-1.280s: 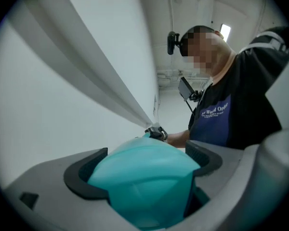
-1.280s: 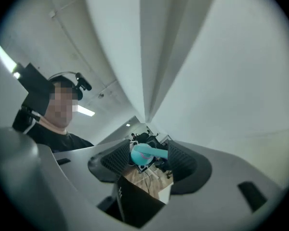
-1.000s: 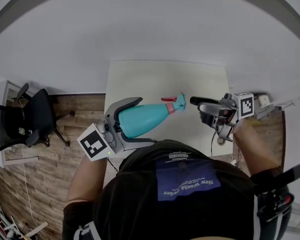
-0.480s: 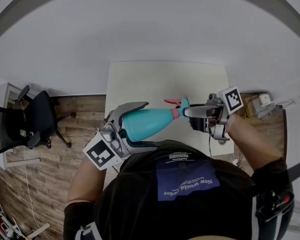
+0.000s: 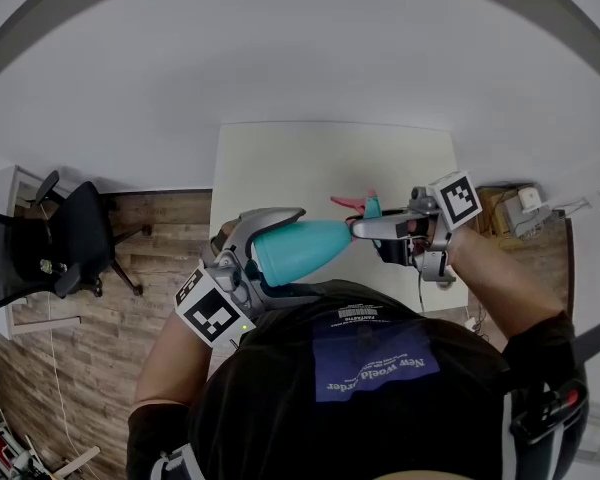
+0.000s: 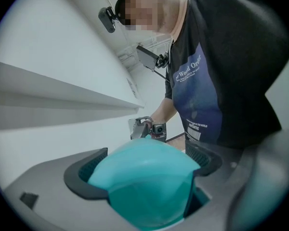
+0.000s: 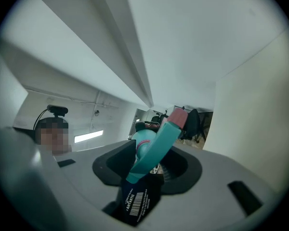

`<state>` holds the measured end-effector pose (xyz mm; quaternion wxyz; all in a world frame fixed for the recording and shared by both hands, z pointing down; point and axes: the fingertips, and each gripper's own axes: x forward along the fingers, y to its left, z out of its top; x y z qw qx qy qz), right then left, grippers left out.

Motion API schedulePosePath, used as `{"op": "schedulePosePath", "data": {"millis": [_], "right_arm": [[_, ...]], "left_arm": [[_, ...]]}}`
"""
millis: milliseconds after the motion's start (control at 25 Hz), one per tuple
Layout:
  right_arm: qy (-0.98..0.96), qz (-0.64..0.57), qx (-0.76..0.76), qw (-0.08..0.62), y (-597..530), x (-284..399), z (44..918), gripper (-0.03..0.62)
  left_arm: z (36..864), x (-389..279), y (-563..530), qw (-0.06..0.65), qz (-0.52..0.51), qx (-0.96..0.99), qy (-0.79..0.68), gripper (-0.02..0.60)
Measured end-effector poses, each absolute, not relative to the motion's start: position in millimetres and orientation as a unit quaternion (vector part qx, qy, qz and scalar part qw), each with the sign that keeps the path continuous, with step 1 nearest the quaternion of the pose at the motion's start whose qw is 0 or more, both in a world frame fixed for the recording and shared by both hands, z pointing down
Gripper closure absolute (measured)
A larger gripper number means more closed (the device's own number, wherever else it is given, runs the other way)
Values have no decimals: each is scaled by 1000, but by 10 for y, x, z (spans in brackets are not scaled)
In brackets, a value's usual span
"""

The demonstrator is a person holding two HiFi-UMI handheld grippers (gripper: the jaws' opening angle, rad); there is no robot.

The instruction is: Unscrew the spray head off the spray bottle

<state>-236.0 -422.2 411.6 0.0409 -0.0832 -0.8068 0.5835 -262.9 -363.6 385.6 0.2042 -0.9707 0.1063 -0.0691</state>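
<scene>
A teal spray bottle [image 5: 295,248] lies level in the air over the white table's [image 5: 280,158] near edge. My left gripper [image 5: 280,253] is shut on its wide body, one finger on each side; in the left gripper view the bottle's base [image 6: 144,186] fills the gap between the pads. The teal spray head [image 5: 367,210] with its red trigger [image 5: 342,202] points away to the right. My right gripper [image 5: 365,226] has just been closing and grips the spray head [image 7: 156,146] between its pads. A black barcode tag [image 7: 137,201] hangs below the head.
A black office chair [image 5: 50,238] stands on the wooden floor at the left. Cables and a small white box [image 5: 525,203] lie past the table's right edge. The person's dark shirt [image 5: 370,368] fills the bottom of the head view.
The right gripper has moved left from beside the spray head onto it and its jaws have narrowed around it. The left gripper has rolled, with the bottle still in it.
</scene>
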Motion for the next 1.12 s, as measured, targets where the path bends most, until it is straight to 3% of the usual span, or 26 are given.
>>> {"op": "schedulePosePath", "data": {"millis": [80,400,600,1120], "right_arm": [[-810,579,-83,37,-4196,-2330,4094,465],[-871,483,-71,46,-4194,-2286,4012,470],[-924,372,-70,58,-4137,-2299,3847,470],[-987,-38,-100,119,-3753,-2366,3613,470]], "left_arm": [[3862,-2592,-3622,200,-68,-972,107,66],[3813,-2612,-3679,142,-52,-985,88,66],[3738,-2677,-3743,-50,39,-993,98,66],[3761,-2796,-3794,-322,173,-931,-10,66]]}}
